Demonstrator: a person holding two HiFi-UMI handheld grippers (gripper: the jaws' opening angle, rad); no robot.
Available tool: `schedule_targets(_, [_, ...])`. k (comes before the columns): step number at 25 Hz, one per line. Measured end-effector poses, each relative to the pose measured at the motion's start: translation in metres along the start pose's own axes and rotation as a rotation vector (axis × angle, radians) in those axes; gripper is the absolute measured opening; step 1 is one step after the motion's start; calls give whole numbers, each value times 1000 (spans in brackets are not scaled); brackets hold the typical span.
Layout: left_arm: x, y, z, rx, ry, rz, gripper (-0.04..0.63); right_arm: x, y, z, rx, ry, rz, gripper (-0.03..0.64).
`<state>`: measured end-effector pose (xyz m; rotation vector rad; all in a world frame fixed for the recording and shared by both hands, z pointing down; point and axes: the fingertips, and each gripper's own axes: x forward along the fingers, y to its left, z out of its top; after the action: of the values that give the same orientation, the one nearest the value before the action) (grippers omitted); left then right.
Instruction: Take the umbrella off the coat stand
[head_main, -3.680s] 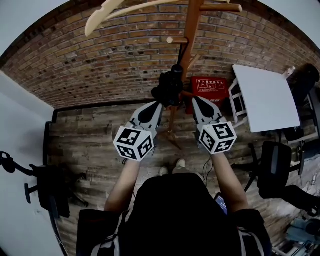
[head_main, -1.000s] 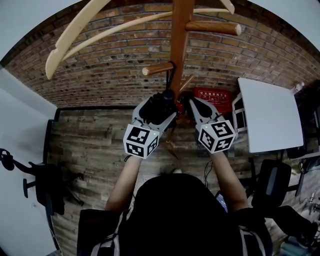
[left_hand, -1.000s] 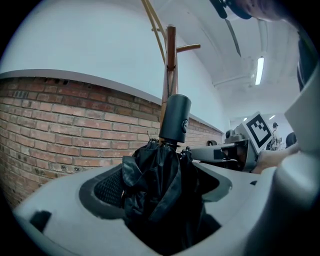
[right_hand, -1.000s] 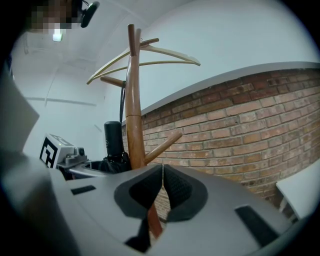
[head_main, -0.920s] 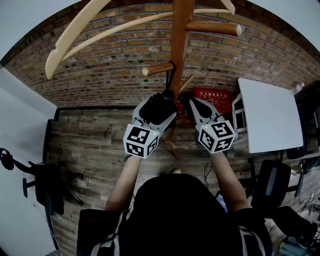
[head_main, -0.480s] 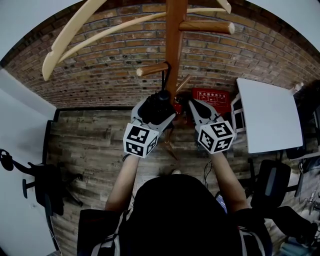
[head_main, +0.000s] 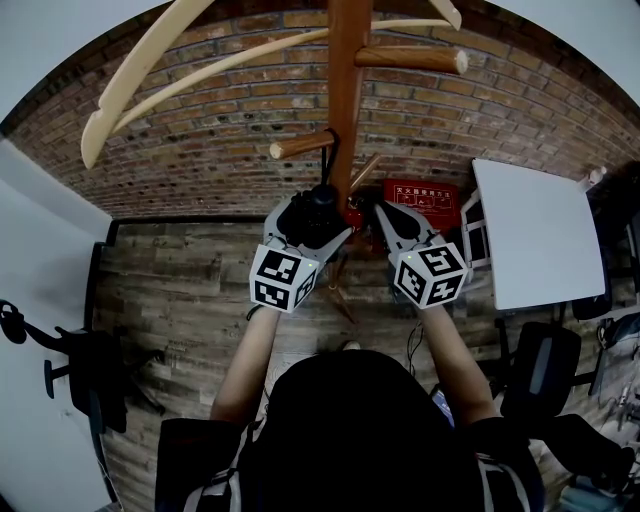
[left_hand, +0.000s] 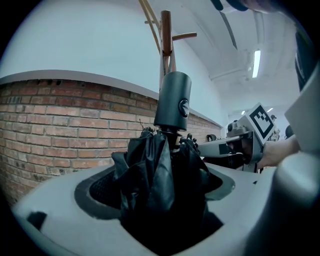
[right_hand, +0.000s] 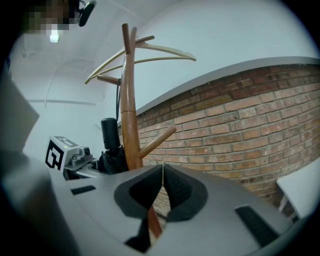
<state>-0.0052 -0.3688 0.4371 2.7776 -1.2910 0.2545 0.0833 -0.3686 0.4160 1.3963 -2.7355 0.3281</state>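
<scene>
A folded black umbrella (head_main: 320, 198) hangs by its strap from a lower peg (head_main: 300, 146) of the wooden coat stand (head_main: 348, 60). My left gripper (head_main: 315, 216) is around the umbrella's bundled fabric (left_hand: 162, 185), with the handle (left_hand: 172, 100) sticking up past the jaws. Its jaws are opening, and some of both pads shows beside the fabric. My right gripper (head_main: 385, 210) is shut and empty just right of the stand's pole (right_hand: 131, 110), its pads meeting (right_hand: 162, 187). The right gripper view also shows the umbrella (right_hand: 110, 145) and the left gripper (right_hand: 67, 155).
A brick wall stands behind the stand. A red box (head_main: 420, 190) sits on the floor at its foot, with a white table (head_main: 535, 225) to the right. Dark office chairs stand at the right (head_main: 545, 360) and the left (head_main: 80, 370). Pale curved arms (head_main: 180, 70) spread overhead.
Since the earliest frame the left gripper has come up around the umbrella. Over the last second its jaws have widened slightly around the fabric. The right gripper has kept still.
</scene>
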Motion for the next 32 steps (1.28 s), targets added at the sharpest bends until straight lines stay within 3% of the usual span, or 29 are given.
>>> schedule_targets(9, [-1, 6, 1, 2, -5, -10, 439, 7, 2, -2, 9, 6, 4, 31])
schedule_targets(13, [-4, 8, 3, 7, -12, 0, 366, 9, 4, -4, 11, 12, 5, 31])
schedule_targets(19, [-6, 8, 4, 25, -15, 3, 323, 11, 7, -4, 17, 12, 5, 31])
schedule_targets(32, [-15, 5, 4, 37, 12, 8, 287, 10, 16, -2, 14, 6, 11, 31])
